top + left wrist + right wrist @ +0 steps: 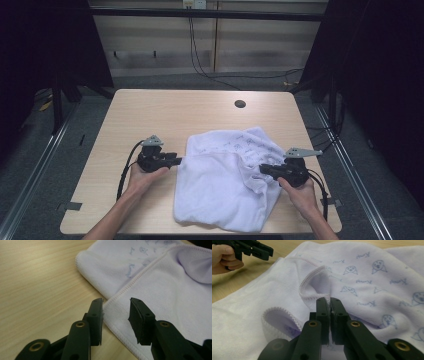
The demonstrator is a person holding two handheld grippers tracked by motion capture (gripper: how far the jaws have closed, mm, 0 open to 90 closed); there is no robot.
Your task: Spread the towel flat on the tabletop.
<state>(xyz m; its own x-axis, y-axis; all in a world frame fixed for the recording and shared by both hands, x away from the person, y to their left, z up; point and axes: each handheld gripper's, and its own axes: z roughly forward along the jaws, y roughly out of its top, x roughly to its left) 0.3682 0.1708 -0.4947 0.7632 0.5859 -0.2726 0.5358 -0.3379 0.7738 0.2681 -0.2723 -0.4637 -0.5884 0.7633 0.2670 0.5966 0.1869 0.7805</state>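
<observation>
A white towel (pixel 225 190) with faint blue printed figures lies crumpled and partly folded on the wooden table (pixel 150 115), toward the front right. My left gripper (pixel 177 161) is at the towel's left edge. In the left gripper view its jaws (pixel 116 307) stand open on either side of the hemmed border of the towel (pixel 162 290), with the pads clear of the cloth. My right gripper (pixel 262 169) is at the towel's right side. In the right gripper view its jaws (pixel 329 302) are shut on a pinched fold of the towel (pixel 367 270). The left gripper (pixel 262 251) also shows there at the far top left.
A round cable hole (pixel 240 104) sits in the table's far right part. The bare wood to the left and behind the towel is free. Cables (pixel 200 60) run across the floor beyond the table. Dark curtains stand on both sides.
</observation>
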